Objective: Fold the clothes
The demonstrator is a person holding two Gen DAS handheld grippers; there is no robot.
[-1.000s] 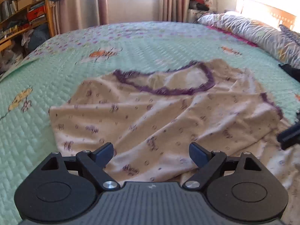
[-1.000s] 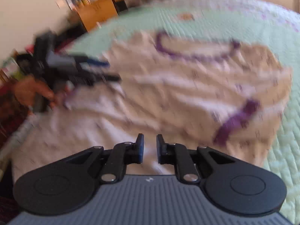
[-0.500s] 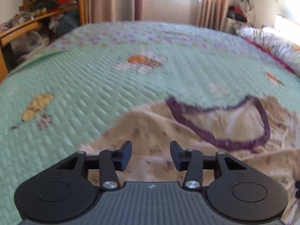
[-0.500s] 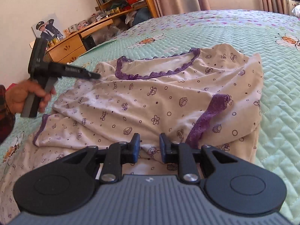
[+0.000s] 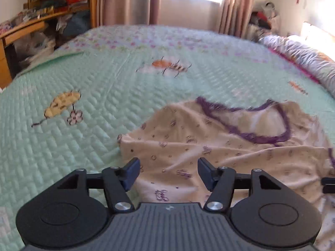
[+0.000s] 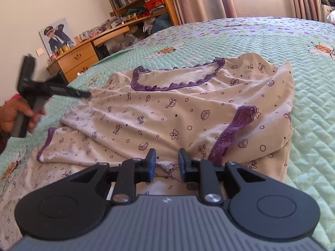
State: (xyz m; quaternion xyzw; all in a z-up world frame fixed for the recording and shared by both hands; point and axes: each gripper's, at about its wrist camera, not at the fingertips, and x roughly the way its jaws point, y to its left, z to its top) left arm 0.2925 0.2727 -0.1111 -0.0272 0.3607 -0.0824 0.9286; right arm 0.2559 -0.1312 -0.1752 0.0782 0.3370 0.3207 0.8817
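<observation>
The top (image 6: 188, 113) lies low in the frame on the bed (image 6: 309, 96), cream with a purple lace neckline toward the upper middle, rumpled, its sides drawn in over the body so a lace cuff (image 6: 232, 133) curls at lower right. Partly folded, by the look of it: layers overlap, yet the cloth is far from flat or compact, so I judge the fold midway. The right gripper (image 6: 166, 163) sits at bottom centre, jaws a little apart with a ridge of cloth between them, not pinched. The left gripper (image 5: 166, 172), bottom centre of its own view, has jaws wide apart over the top's near edge (image 5: 167, 163), gripping nothing; from the right view it shows at far left, held in a hand (image 6: 14, 115), its tip at the cloth's left shoulder. Any further fold calls for a firm pinch on an edge and a smooth, level carry so the layers don't bunch. Around: a pillow (image 5: 303, 60) at upper right, desk (image 6: 79, 58) and shelves at upper left, well clear. Only the creases themselves obstruct.
</observation>
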